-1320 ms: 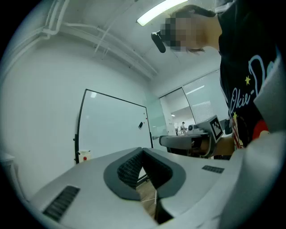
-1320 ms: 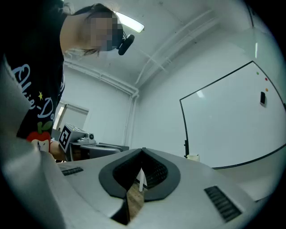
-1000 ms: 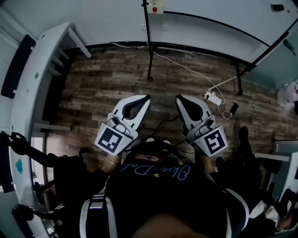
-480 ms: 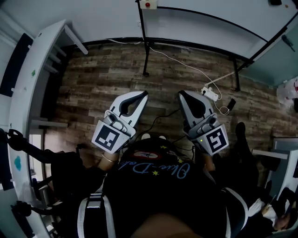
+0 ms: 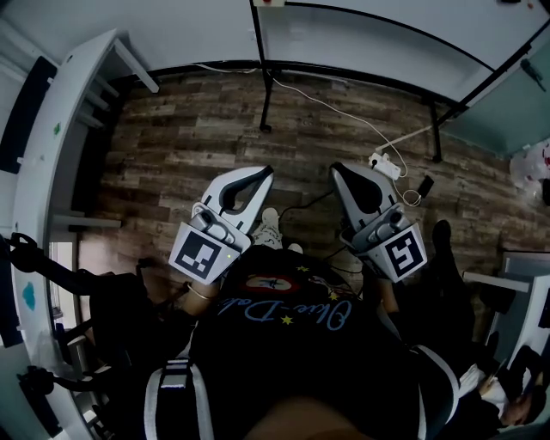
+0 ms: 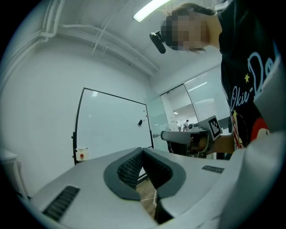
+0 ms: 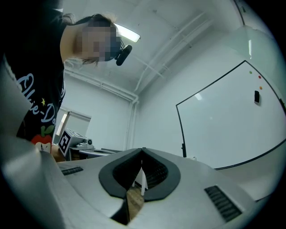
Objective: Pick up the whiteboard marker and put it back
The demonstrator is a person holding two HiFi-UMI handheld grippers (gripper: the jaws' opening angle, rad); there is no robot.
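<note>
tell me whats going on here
A person stands on a wood floor facing a whiteboard, holding a gripper in each hand out in front. The left gripper and the right gripper are both shut with nothing between the jaws. No marker shows in any view, so the pick-up has not begun.

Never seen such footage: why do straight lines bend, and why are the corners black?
Wide-angle lenses: head view bows the whiteboard and floor; left gripper view has black rounded corners and a glaring ceiling light; right gripper view likewise.
</note>
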